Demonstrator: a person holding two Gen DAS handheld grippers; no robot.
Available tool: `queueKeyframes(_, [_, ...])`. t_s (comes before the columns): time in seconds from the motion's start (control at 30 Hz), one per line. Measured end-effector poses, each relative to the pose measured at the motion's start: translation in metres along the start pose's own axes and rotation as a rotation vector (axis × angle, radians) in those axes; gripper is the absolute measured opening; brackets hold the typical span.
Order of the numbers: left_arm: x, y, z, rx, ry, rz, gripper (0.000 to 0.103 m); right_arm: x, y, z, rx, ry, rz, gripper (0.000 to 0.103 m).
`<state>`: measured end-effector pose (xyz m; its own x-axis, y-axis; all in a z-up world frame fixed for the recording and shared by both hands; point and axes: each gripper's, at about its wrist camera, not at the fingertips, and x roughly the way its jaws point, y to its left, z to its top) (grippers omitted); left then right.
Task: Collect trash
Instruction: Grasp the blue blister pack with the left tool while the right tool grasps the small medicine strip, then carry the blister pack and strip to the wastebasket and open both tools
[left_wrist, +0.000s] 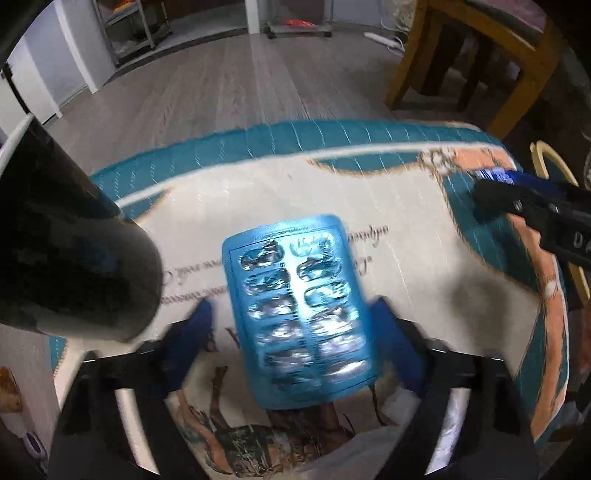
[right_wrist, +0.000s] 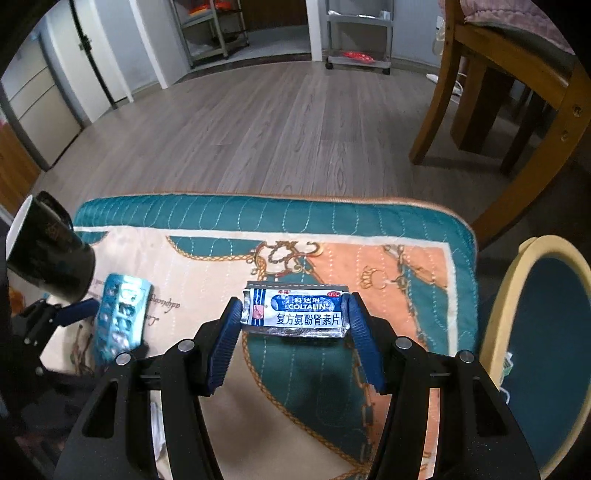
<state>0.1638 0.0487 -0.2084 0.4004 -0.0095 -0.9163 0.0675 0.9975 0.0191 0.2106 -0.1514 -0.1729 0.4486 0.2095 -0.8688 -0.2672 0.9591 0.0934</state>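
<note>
A blue foil blister pack (left_wrist: 301, 314) with emptied, crumpled pockets lies on the quilted teal-and-cream cushion (left_wrist: 258, 192) between the left gripper (left_wrist: 295, 317) fingers – the blue pad (left_wrist: 388, 332) at its right edge, contact blurred. A black cylindrical cup (left_wrist: 74, 258) looms left; the right gripper (left_wrist: 517, 195) reaches in.

From my right wrist view, a quilted cushion (right_wrist: 207, 218) with a teal border, a cream and peach centre and chain motifs fills the lower middle of the frame, with grey wood-plank floor (right_wrist: 280, 122) beyond it and a wooden chair (right_wrist: 532, 122) at the upper right. A black mug (right_wrist: 51, 254) with a white inside lies tipped at the left edge, and at the right edge I see a cream-rimmed round thing with a dark blue centre (right_wrist: 506, 295), possibly a stool seat. Along the top stand two metal shelf racks (right_wrist: 354, 33), the right-hand one on castors with something red on its lowest shelf.
</note>
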Motion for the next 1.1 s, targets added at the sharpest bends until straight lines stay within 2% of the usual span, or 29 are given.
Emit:
queueKeyframes(0.07, [-0.001, 0.005, 0.003, -0.026, 0.009, -0.022, 0.070, -0.005, -0.003, 0.000, 0.006, -0.010, 0.002, 0.060])
queueKeyframes(0.27, [-0.003, 0.000, 0.006, -0.016, 0.008, -0.030, 0.070, -0.024, -0.009, 0.000, 0.017, -0.029, -0.009, 0.060])
queueKeyframes(0.47, [-0.029, -0.007, 0.004, -0.017, -0.038, -0.077, 0.070, -0.056, -0.013, -0.004, 0.064, -0.025, -0.007, 0.060])
queueKeyframes(0.7, [-0.064, -0.033, 0.005, 0.079, -0.136, -0.088, 0.070, -0.120, -0.026, -0.009, 0.089, -0.113, -0.029, 0.060])
queueKeyframes(0.83, [-0.074, -0.048, 0.004, 0.098, -0.144, -0.098, 0.070, -0.150, -0.046, -0.026, 0.114, -0.135, -0.062, 0.060])
queueKeyframes(0.97, [-0.090, -0.074, 0.010, 0.150, -0.201, -0.118, 0.070, -0.171, -0.081, -0.042, 0.191, -0.142, -0.094, 0.060])
queueKeyframes(1.1, [-0.101, -0.116, 0.017, 0.191, -0.230, -0.195, 0.070, -0.186, -0.126, -0.053, 0.302, -0.160, -0.137, 0.060])
